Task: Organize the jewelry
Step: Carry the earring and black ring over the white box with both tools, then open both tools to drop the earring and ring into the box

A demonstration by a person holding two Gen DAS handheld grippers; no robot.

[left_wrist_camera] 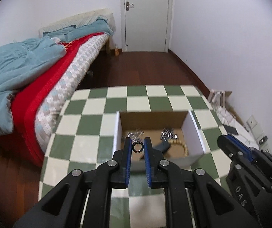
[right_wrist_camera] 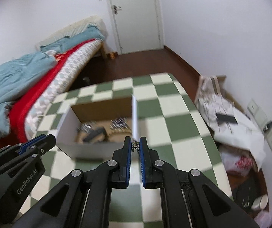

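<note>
- The left gripper (left_wrist_camera: 137,146), nearest the left wrist lens, has its blue-padded jaws nearly closed on a small dark ring (left_wrist_camera: 137,146), pinched at the very tips — above the near edge of the box.
- The right gripper (right_wrist_camera: 135,146) is likewise nearly closed, clamping a small silvery piece (right_wrist_camera: 135,146) at its tips; what it is cannot be told.
- A cardboard box (left_wrist_camera: 197,131) sits open on the green-and-cream chequered table (left_wrist_camera: 98,117), toward its near right part.
- Inside the box lie silvery clips (left_wrist_camera: 168,134), a gold beaded bracelet (left_wrist_camera: 180,146) and a dark object (left_wrist_camera: 161,146) — blurred.
- A bed (left_wrist_camera: 40,87) stands beside the table's left edge.
</note>
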